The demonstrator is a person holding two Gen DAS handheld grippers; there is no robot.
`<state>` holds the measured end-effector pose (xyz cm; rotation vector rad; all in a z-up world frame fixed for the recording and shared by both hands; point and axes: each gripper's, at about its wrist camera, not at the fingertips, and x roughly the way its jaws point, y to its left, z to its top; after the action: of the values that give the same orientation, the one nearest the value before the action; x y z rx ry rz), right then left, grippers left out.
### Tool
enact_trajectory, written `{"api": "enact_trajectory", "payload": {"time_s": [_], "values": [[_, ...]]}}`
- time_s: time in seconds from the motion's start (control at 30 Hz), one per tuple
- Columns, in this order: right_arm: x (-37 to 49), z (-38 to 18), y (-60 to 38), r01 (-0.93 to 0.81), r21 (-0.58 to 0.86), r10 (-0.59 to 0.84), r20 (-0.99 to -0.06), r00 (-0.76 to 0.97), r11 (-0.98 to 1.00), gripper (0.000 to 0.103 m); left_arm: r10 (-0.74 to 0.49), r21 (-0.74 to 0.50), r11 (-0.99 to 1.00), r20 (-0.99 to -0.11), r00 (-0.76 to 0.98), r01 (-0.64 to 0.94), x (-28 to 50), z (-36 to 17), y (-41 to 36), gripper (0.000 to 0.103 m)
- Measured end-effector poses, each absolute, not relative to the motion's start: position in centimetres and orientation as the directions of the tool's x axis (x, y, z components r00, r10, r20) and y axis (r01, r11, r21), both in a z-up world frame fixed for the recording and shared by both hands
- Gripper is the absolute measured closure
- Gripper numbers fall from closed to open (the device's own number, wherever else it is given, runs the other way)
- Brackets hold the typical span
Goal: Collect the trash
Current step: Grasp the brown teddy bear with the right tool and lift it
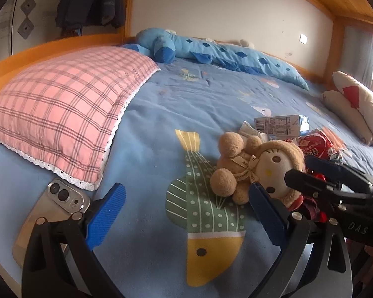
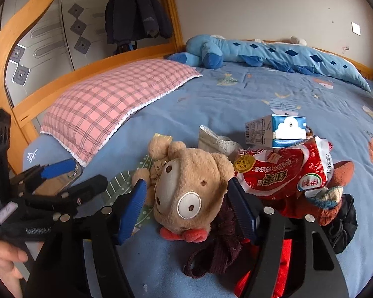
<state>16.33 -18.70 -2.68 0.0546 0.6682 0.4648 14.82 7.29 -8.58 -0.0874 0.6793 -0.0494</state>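
A blue-and-white milk carton [image 2: 278,130], a red snack wrapper [image 2: 281,171] and a crumpled white piece [image 2: 216,139] lie together on the blue bedsheet [image 2: 236,99]. In front of them lies a tan teddy bear [image 2: 186,188]. My right gripper [image 2: 186,183] straddles the bear's head; its right pad touches the plush and the left pad stands just off it. My left gripper [image 1: 186,191] is open over a fish print on the sheet, with nothing between its fingers. The carton [image 1: 281,124] and wrapper [image 1: 315,146] lie beyond the bear [image 1: 256,168] in the left wrist view.
A phone [image 1: 52,213] lies by the pink plaid pillow [image 1: 62,114], left of my left gripper. Dark and rust-coloured clothes with a sock [image 2: 330,198] are piled at the right. A long blue plush [image 1: 211,49] runs along the wall. The wooden headboard [image 2: 24,99] stands at left.
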Motion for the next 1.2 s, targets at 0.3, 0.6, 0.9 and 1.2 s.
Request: {"api": "enact_trajectory", "payload": {"time_s": [0.3,0.6,0.9,1.2], "values": [[18.3,-4.0,-18.1,-0.379,0.188,0.407,-0.632,0.66,0.906,0.024,-0.102,-0.149,0.989,-0.625,0.774,0.011,16.0,-8.7,8.4,0.004],[19.1,-5.0,-17.8,-0.358,0.125,0.347,-0.658,0.669,0.925,0.022,-0.106,-0.121,0.992,-0.641,0.76,0.036,16.2,-9.3,7.6,0.004],[19.6,-5.1,-16.4,-0.383,0.099,0.347,-0.664,0.662,0.919,0.026,-0.116,-0.127,0.991,-0.647,0.753,0.044,16.3,-9.7,7.5,0.004],[17.4,-4.1,-17.2,-0.399,0.121,0.385,-0.61,0.693,0.909,0.038,-0.103,-0.114,0.993,-0.651,0.752,0.038,16.0,-9.9,7.4,0.004]]}}
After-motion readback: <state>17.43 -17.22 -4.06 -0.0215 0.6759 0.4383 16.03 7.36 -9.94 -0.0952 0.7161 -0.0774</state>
